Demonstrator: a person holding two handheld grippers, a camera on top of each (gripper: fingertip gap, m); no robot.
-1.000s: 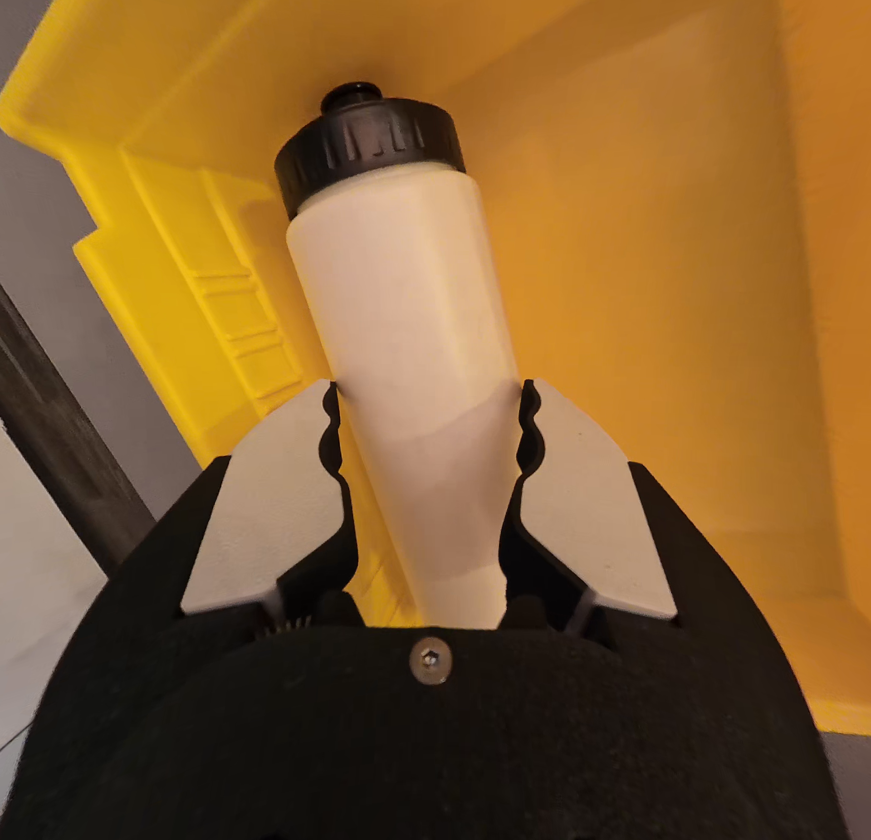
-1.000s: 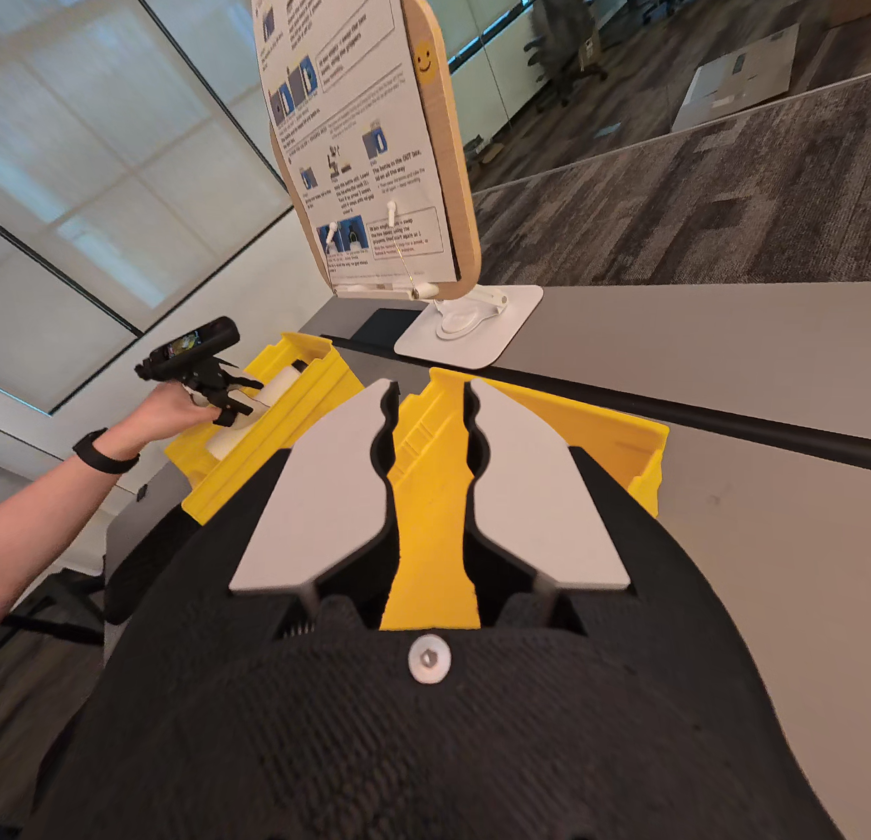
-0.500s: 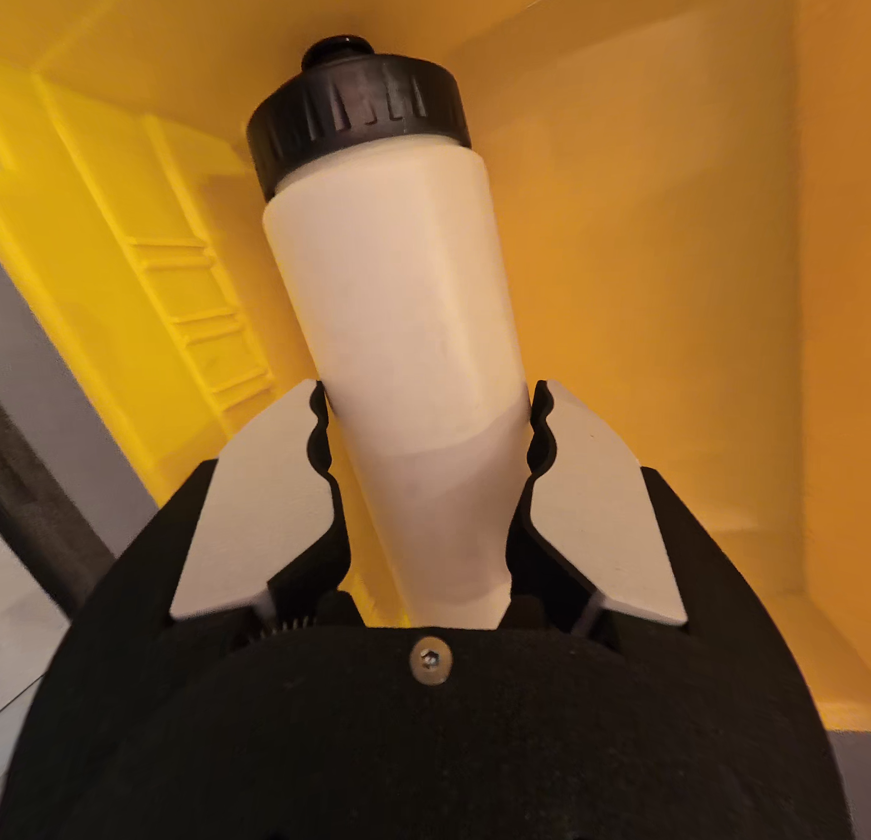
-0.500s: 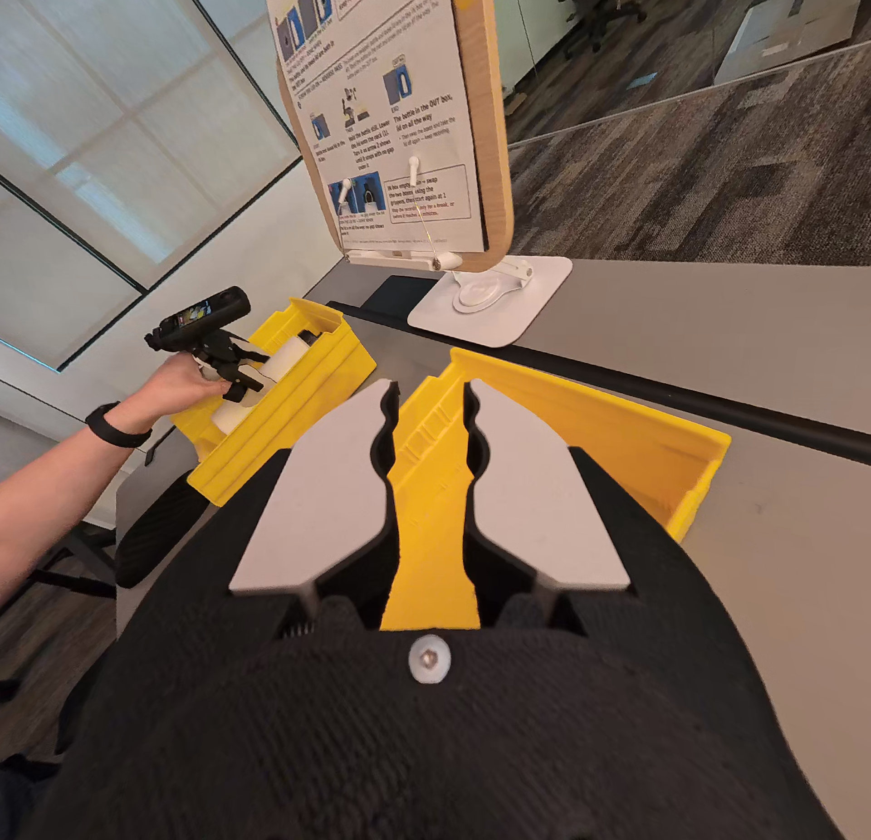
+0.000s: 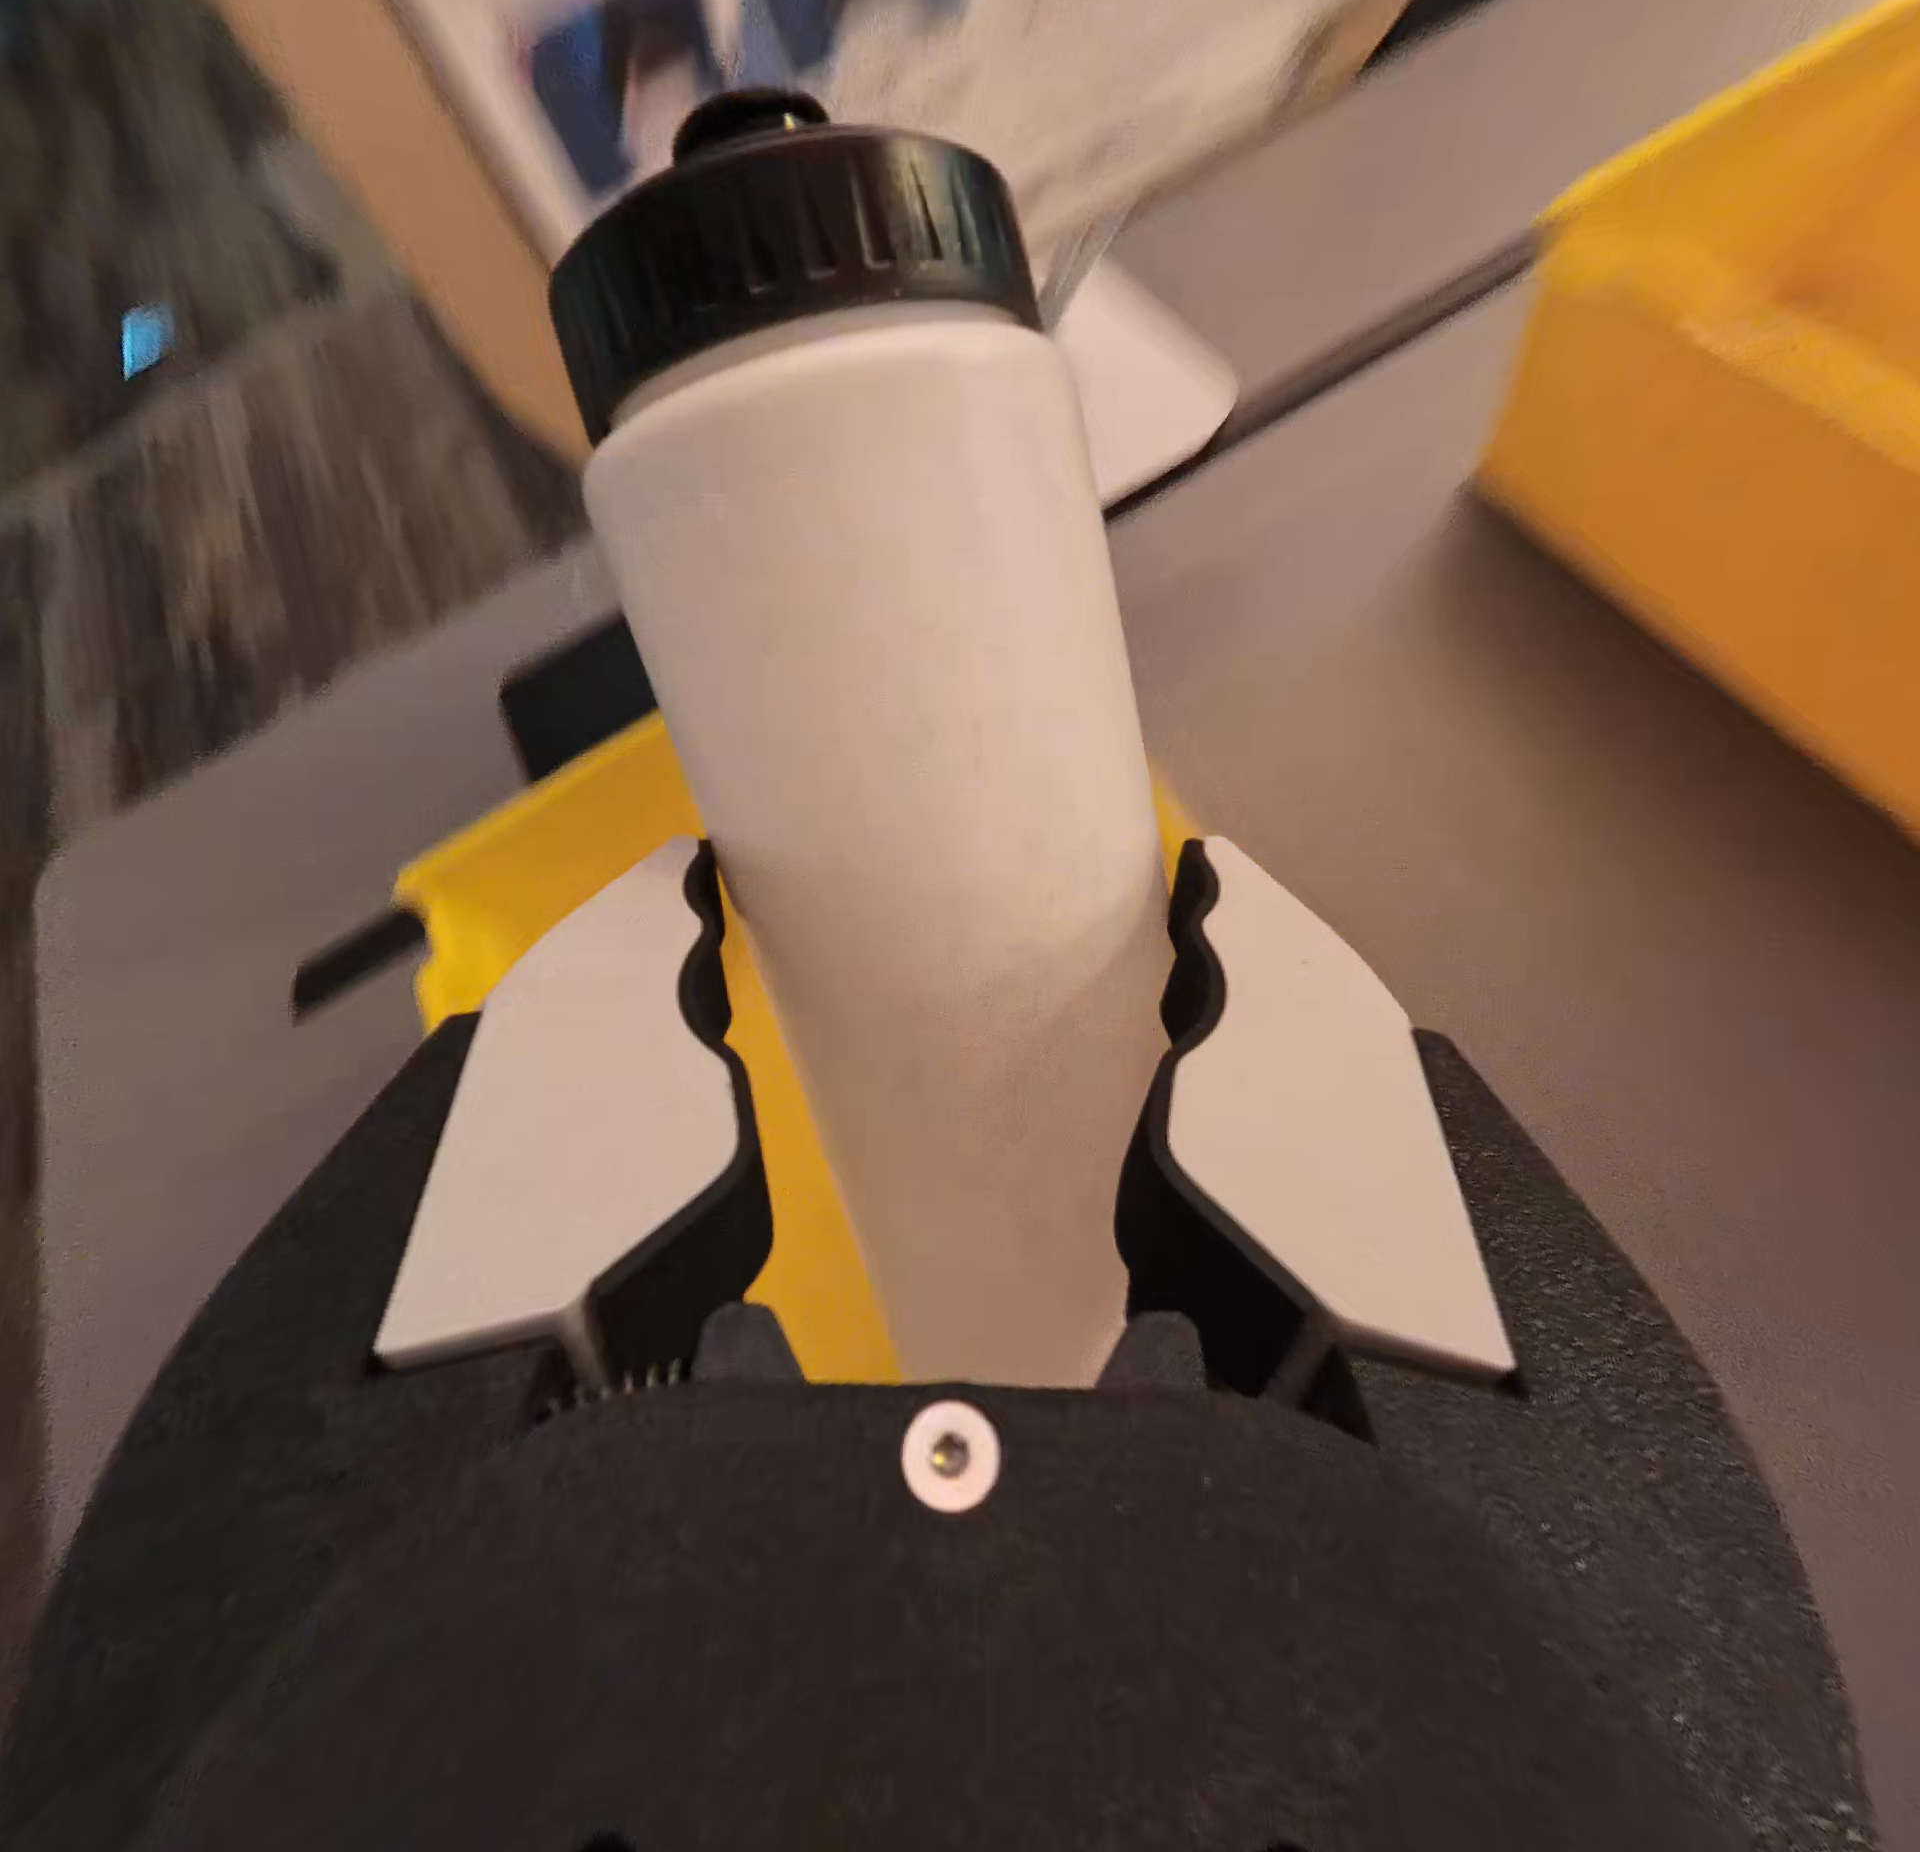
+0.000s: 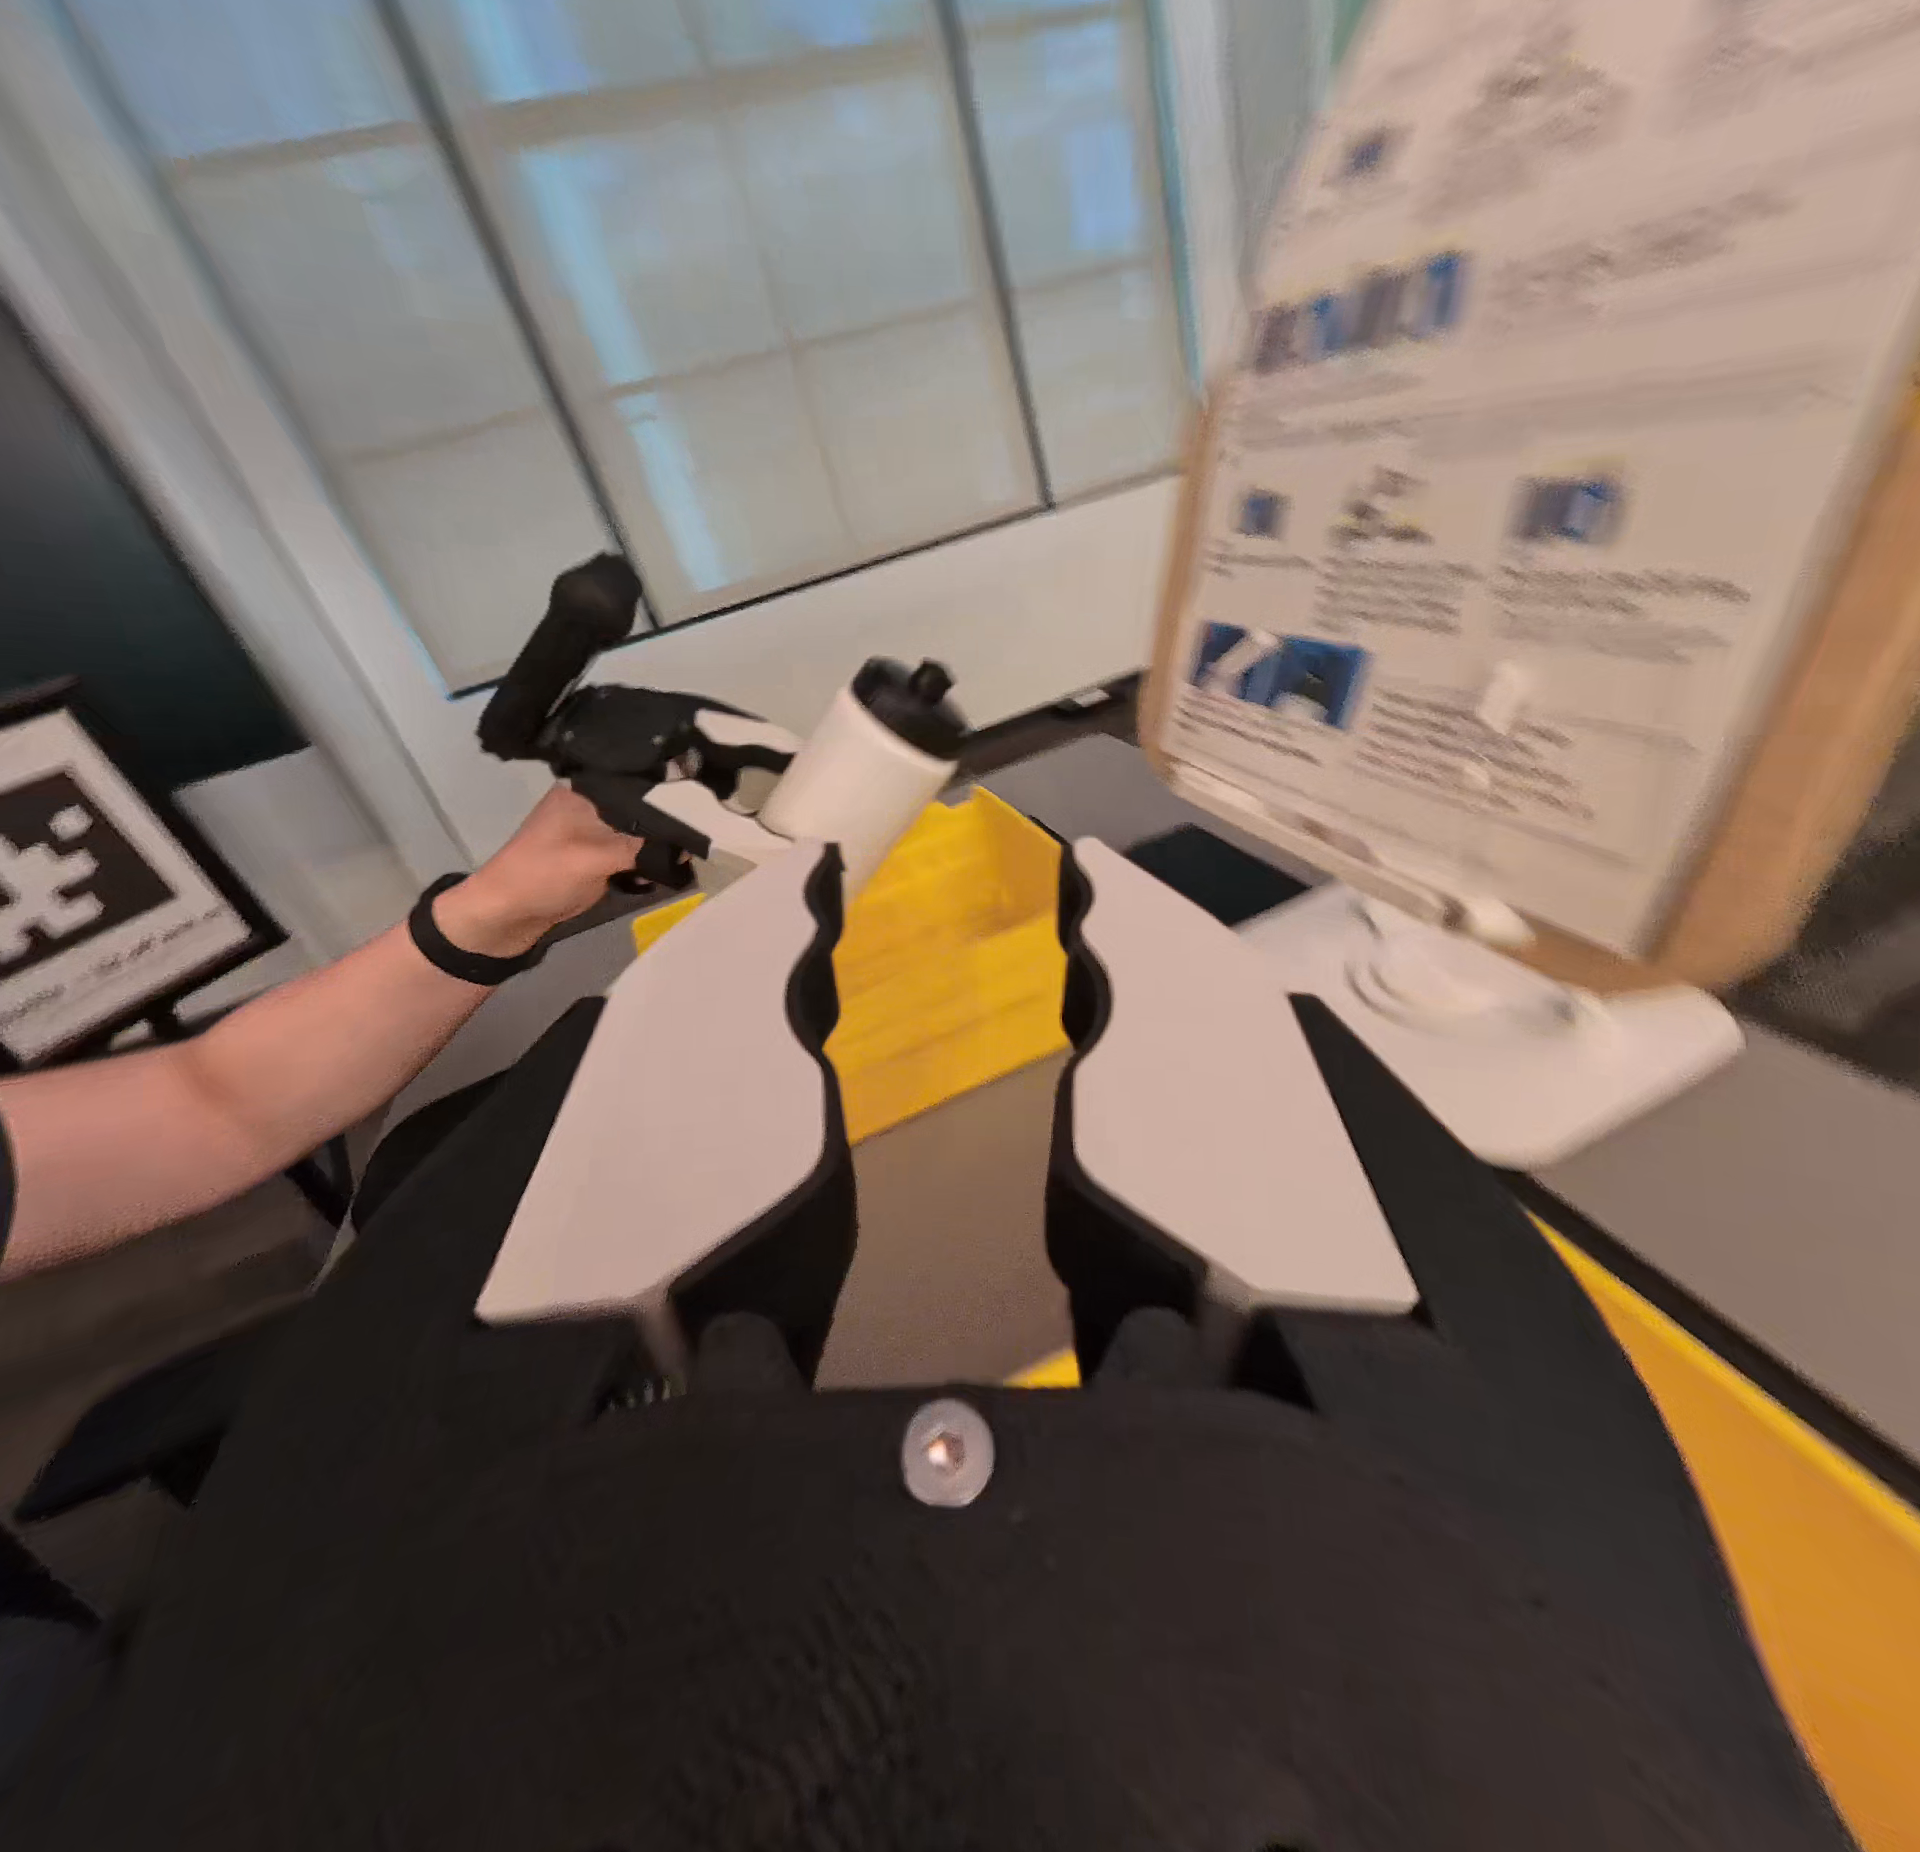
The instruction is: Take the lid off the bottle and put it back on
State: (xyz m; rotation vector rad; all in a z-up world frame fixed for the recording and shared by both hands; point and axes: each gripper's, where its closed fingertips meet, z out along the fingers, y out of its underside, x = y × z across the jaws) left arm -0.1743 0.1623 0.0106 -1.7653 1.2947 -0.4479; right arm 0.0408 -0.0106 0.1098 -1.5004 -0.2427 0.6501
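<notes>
My left gripper point(image 5: 945, 867) is shut on the lower body of a white bottle point(image 5: 894, 659). The bottle's black ribbed lid point(image 5: 790, 244) with a spout is on and points away from me. The bottle is held in the air above a yellow bin point(image 5: 540, 867). In the right wrist view the bottle point(image 6: 857, 768) sticks out of the left gripper point(image 6: 727, 753), tilted, lid point(image 6: 914, 706) up and to the right. My right gripper point(image 6: 940, 872) is open and empty, a short way in front of the bottle.
A second yellow bin point(image 5: 1714, 431) stands to the right on the grey table point(image 5: 1403, 763). A board with an instruction sheet point(image 6: 1538, 514) on a white stand point(image 6: 1507, 1033) stands at the back. A person's hand point(image 6: 551, 867) holds the left gripper. Windows are behind. The grippers' ends are close to 30 cm from one another.
The left gripper has lifted the bottle out of the yellow bin into the air. The right gripper has swung left toward the bottle and its jaws stand wider apart.
</notes>
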